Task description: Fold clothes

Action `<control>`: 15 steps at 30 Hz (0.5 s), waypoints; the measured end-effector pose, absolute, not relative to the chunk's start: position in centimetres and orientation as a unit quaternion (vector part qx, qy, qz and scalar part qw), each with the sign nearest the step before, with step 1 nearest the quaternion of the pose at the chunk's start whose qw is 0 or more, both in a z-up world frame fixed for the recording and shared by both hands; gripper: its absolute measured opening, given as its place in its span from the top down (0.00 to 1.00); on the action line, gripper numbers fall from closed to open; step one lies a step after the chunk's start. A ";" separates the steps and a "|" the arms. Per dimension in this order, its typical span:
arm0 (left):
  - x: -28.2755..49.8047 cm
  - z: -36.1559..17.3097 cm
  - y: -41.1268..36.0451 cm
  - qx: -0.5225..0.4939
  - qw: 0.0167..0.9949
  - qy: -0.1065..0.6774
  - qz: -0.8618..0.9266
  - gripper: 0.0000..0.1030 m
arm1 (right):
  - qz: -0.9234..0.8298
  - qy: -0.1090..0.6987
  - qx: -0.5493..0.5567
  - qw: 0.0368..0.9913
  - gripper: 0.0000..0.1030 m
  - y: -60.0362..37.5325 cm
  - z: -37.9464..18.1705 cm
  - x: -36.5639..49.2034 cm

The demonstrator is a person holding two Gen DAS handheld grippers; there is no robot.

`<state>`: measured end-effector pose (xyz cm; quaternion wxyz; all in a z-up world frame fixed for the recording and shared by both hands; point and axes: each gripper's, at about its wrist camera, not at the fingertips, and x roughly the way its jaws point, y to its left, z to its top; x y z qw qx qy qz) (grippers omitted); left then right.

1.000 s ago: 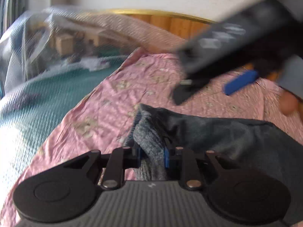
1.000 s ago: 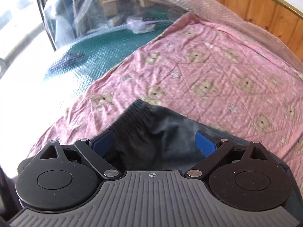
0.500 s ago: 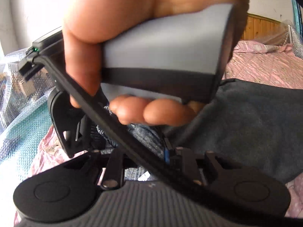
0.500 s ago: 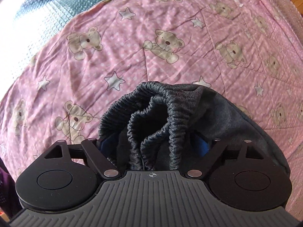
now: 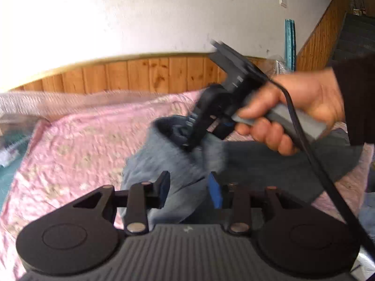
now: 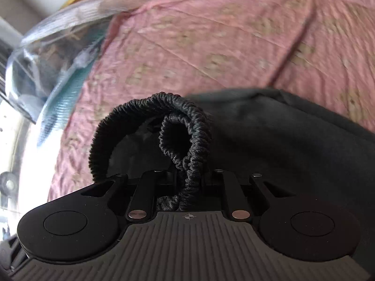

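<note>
My right tongs (image 6: 185,182) are closing on the bunched waistband (image 6: 185,126) of the dark trousers (image 6: 293,135), low centre of frame, on the pink bed (image 6: 211,35). My left tongs (image 5: 188,190) are opening, grey cloth loose between them. I'd clamp both waistband layers before carrying them across.
</note>
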<state>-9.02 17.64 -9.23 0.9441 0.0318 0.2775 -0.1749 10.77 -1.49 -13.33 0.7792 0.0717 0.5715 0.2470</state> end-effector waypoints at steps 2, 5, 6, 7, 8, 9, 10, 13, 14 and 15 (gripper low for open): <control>-8.3 -10.0 18.2 0.014 0.939 0.299 -0.172 0.64 | 0.214 0.585 0.081 0.778 0.58 -4.7 -16.4 10.6; -7.0 -11.0 18.5 0.010 0.933 0.324 -0.156 0.60 | 0.190 0.565 0.134 0.792 0.47 -8.2 -16.8 9.2; -6.5 -11.3 18.5 0.011 0.931 0.332 -0.154 0.59 | 0.177 0.555 0.157 0.797 0.46 -9.2 -16.4 8.7; -6.0 -11.6 18.4 0.013 0.927 0.341 -0.158 0.59 | 0.165 0.543 0.177 0.804 0.46 -10.1 -16.0 8.1; -5.6 -12.1 18.3 0.017 0.923 0.348 -0.161 0.58 | 0.153 0.526 0.193 0.814 0.46 -10.8 -15.3 7.4; -5.4 -12.6 17.9 0.025 0.920 0.354 -0.166 0.58 | 0.144 0.507 0.208 0.824 0.44 -11.2 -14.6 6.8; -5.8 -13.2 16.9 0.034 0.916 0.360 -0.174 0.58 | 0.146 0.491 0.220 0.830 0.44 -11.2 -14.0 6.2; -6.1 -14.9 14.9 0.040 0.896 0.390 -0.208 0.58 | 0.191 0.466 0.185 0.844 0.45 -8.4 -13.4 5.3; -6.3 -15.7 14.3 0.043 0.888 0.403 -0.219 0.55 | 0.208 0.467 0.162 0.844 0.45 -7.0 -13.6 5.1; -6.5 -16.3 13.8 0.044 0.878 0.417 -0.231 0.51 | 0.220 0.479 0.134 0.839 0.49 -5.8 -14.3 5.0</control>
